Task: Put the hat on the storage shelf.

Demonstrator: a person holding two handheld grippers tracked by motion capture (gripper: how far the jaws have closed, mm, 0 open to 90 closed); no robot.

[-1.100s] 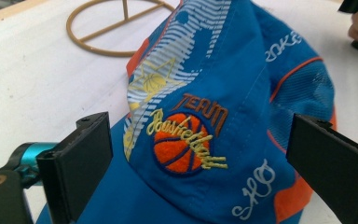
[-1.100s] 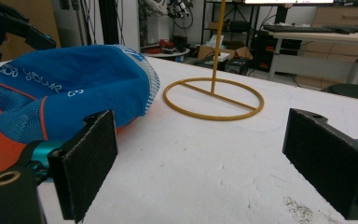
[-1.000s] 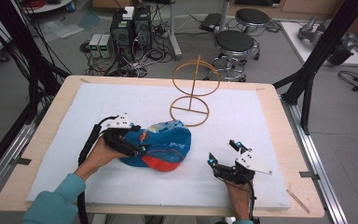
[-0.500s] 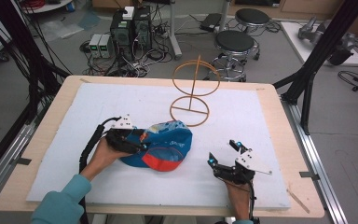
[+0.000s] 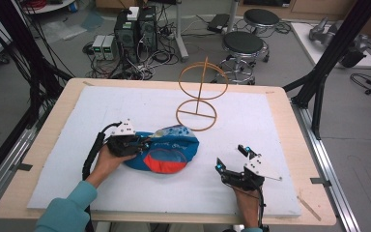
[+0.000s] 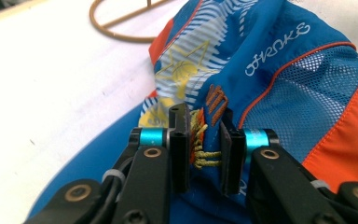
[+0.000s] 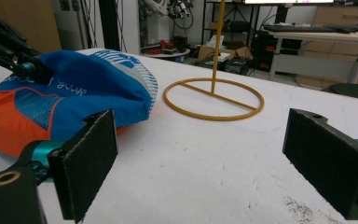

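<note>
Jaws of the left gripper just closing, clamped on a fold of the blue-and-orange cap between them.

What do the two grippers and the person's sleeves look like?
Both the left gripper and the right gripper are black, with flat black pads, turquoise metal pins at the jaws and a pale grey three-cornered plate on top. A black cable trails from the left one. The sleeve is teal.
</note>
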